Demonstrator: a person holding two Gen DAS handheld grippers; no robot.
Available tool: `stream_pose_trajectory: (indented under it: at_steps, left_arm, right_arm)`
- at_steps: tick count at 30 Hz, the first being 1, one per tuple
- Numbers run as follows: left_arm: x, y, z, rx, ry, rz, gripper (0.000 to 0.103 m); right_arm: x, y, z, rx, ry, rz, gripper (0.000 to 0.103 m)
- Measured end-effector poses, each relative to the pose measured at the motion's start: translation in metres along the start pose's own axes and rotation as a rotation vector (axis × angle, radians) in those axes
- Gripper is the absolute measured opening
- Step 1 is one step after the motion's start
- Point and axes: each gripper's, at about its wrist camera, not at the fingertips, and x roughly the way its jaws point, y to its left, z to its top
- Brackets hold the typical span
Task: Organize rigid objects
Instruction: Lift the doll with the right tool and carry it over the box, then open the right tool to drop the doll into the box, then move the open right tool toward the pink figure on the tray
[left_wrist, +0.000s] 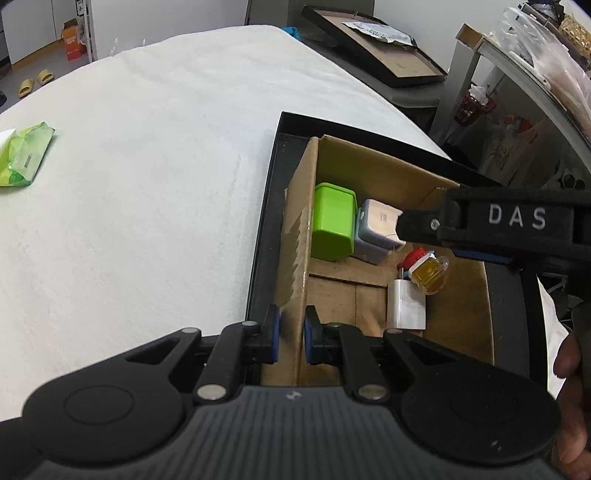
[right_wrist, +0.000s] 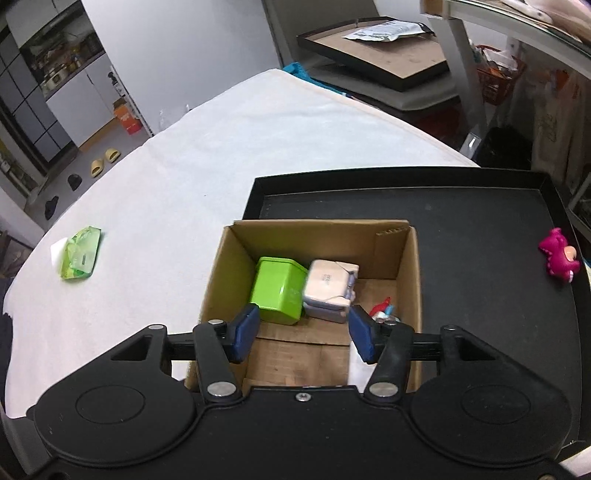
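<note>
Clamped on the left wall of the cardboard box (left_wrist: 295, 236), the left gripper (left_wrist: 292, 332) held its blue pads against both faces of that wall, while the right gripper (right_wrist: 302, 334) hung over the box with its jaws wide apart and empty. That box sat in a black tray (right_wrist: 480, 236) on the white-covered table (left_wrist: 147, 184). Inside, at the far left, stood a green tin (right_wrist: 279, 290) touching a white case (right_wrist: 328, 288), with a white adapter (left_wrist: 406, 308) nearer and small trinkets (left_wrist: 424, 269) to the right. A pink toy (right_wrist: 559, 254) lay at the tray's right edge.

Lived-in home room, cloth-covered table (right_wrist: 258, 147), 2 yellow slippers (right_wrist: 105, 160) on the floor, shelves of kitchenware (right_wrist: 62, 62), cluttered side shelf (left_wrist: 535, 55), framed board (right_wrist: 384, 51)
</note>
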Motion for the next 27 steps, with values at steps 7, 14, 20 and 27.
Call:
stream_pose_trajectory:
  at_steps: [7, 14, 20, 27]
  left_arm:
    - [-0.003, -0.001, 0.000, -0.004, -0.006, 0.005, 0.012]
    - [-0.009, -0.009, -0.003, 0.030, -0.031, 0.033, 0.013]
    - [-0.010, -0.013, -0.003, 0.048, -0.036, 0.046, 0.015]
    - [-0.009, -0.019, -0.005, 0.070, -0.054, 0.064, 0.018]
  right_arm:
    - [-0.013, -0.017, -0.002, 0.015, -0.024, -0.011, 0.054]
    - [-0.025, -0.037, -0.004, 0.027, -0.068, -0.048, 0.067]
    - [-0.027, -0.057, -0.006, 0.038, -0.073, -0.072, 0.067]
    - [-0.025, -0.082, -0.010, 0.059, -0.100, -0.100, 0.071]
